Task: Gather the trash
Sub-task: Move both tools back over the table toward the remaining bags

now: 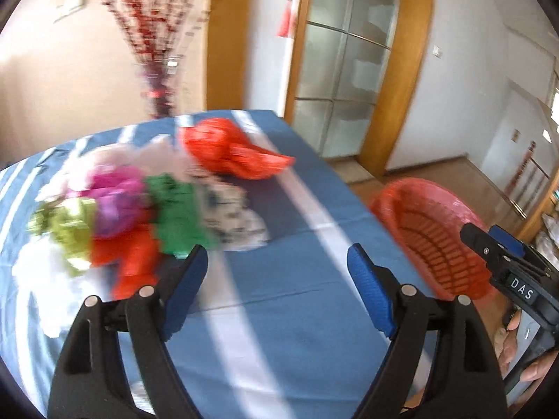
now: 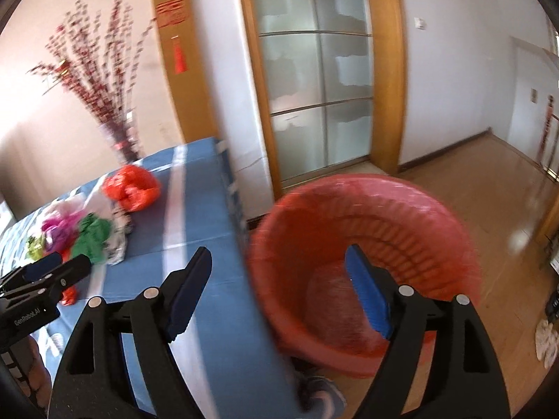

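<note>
The left gripper (image 1: 277,262) is seen with its jaws spread wide and nothing between them, held above the blue striped cloth covering the worktop (image 1: 297,279). The right gripper (image 2: 279,269) is likewise seen with its jaws spread and empty; it is positioned over the worktop edge, with the right-hand finger in front of the red basket (image 2: 363,244).

The trash is located on the worktop as a loose pile (image 1: 139,216) ahead and to the left of the left gripper. In the pile, crumpled pieces in yellow-green, magenta, green, red and white with dark print are observed, touching or overlapping one another. A crumpled red plastic bag (image 1: 230,150) is noted just behind the pile, nearer the far edge of the worktop. Detail in the left wrist view is blurred, and individual items cannot be told apart with confidence.

The red basket is seen beside the right-hand edge of the worktop, above the wooden floor (image 2: 489,181); what supports it cannot be told. A vase of red branches (image 2: 101,80) is recorded at the far corner, against the wall.
</note>
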Motion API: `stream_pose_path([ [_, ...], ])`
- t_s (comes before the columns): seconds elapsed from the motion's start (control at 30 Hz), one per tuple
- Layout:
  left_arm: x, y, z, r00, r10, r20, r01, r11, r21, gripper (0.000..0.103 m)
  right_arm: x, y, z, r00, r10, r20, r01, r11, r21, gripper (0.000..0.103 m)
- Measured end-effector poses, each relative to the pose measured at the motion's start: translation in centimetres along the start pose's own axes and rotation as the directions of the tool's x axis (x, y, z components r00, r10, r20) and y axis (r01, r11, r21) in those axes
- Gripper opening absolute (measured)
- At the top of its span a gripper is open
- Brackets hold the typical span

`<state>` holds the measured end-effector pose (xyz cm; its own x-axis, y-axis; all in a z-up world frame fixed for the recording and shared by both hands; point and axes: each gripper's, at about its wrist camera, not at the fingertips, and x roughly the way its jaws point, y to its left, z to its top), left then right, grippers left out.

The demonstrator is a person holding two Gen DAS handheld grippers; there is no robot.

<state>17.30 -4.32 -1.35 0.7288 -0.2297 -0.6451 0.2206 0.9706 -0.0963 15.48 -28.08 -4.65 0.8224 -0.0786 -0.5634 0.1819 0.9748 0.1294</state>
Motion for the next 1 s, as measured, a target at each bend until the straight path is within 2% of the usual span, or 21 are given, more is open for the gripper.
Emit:
stream_pose_path([
  [0.17,-1.8,4.6,-0.4,0.997,0.076,0.029,-0.074,0.995,-0.06,0.081,0.9,4.0,-0.1,0.998,0.059,-0.025,-0.061,0.997,-0.049,0.079],
  [0.3,-3.2,8.6,-0.8,0.988,0.149,0.047,-0.143,0.983,-0.112,0.081,2.1,7.7,0.0,0.992,0.112,-0.051,-0.116,0.989,-0.093,0.078],
  [0.53,-4.6,15.9,-0.8,0.965,0.257,0.048,-0.24,0.944,-0.226,0.081,6.3,14.1,0.2,0.972,0.187,-0.143,-0.207,0.968,-0.141,0.06],
  [0.63,-4.9,18.6,-0.6,0.959,0.281,0.042,-0.261,0.928,-0.265,0.081,8.1,16.1,0.3,0.965,0.196,-0.174,-0.222,0.964,-0.145,0.055],
  [0.8,-4.3,21.2,-0.2,0.958,0.285,0.026,-0.264,0.916,-0.302,0.081,11.3,18.7,0.4,0.953,0.194,-0.235,-0.232,0.961,-0.149,0.051],
  [0.97,-3.3,21.5,0.4,0.965,0.26,0.021,-0.242,0.925,-0.292,0.081,13.5,19.4,0.2,0.938,0.176,-0.297,-0.223,0.965,-0.134,0.044],
  [1.0,-3.1,21.5,0.5,0.966,0.256,0.02,-0.24,0.927,-0.287,0.081,13.4,19.4,0.4,0.941,0.18,-0.288,-0.225,0.965,-0.132,0.042],
])
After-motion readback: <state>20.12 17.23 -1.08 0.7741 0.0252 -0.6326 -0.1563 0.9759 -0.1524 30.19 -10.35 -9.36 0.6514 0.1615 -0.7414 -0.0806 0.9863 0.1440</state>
